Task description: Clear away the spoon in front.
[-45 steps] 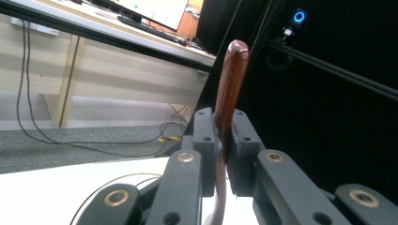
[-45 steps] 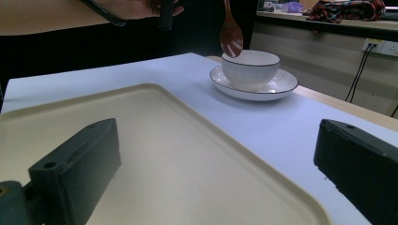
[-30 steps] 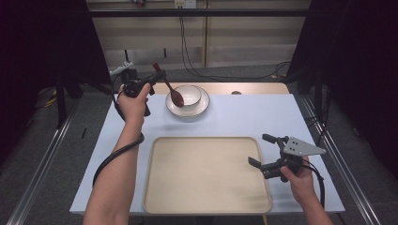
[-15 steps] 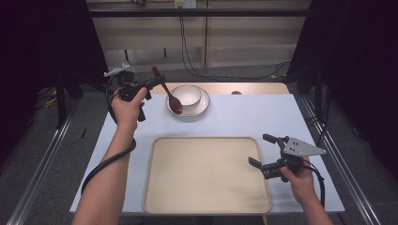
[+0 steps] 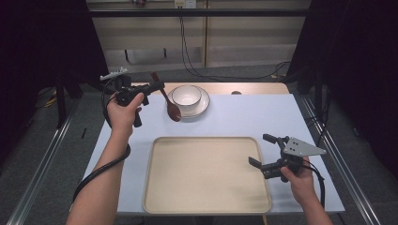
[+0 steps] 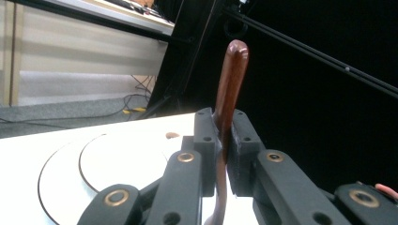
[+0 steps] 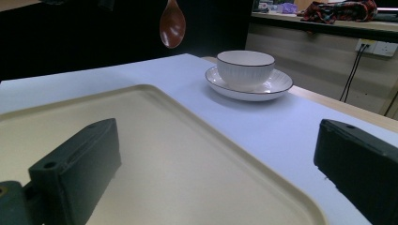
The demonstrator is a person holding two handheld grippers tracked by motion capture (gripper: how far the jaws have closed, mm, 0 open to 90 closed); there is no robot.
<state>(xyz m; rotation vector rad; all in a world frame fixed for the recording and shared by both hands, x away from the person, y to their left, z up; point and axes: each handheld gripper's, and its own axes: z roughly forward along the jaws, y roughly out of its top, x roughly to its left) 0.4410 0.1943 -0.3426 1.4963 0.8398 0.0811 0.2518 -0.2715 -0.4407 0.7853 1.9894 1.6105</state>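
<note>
My left gripper (image 5: 157, 86) is shut on the handle of a brown wooden spoon (image 5: 168, 102), held in the air at the table's far left. The spoon's bowl hangs down beside a white bowl (image 5: 185, 95) that sits on a white saucer (image 5: 203, 105). In the left gripper view the spoon handle (image 6: 231, 86) stands pinched between the two black pads (image 6: 206, 140). My right gripper (image 5: 259, 151) is open over the right edge of a beige tray (image 5: 206, 173), with nothing between its fingers. The right gripper view has the spoon bowl (image 7: 172, 24) hanging above the table, the white bowl (image 7: 245, 67) beyond.
The tray lies on a pale blue table top (image 5: 263, 115) near its front edge. A wooden strip (image 5: 253, 88) runs along the table's far side. Cables (image 5: 187, 51) hang behind it, and dark curtains flank both sides.
My left hand has carried the spoon a little to the left and toward the front, away from the white bowl. The right gripper has stayed in place.
</note>
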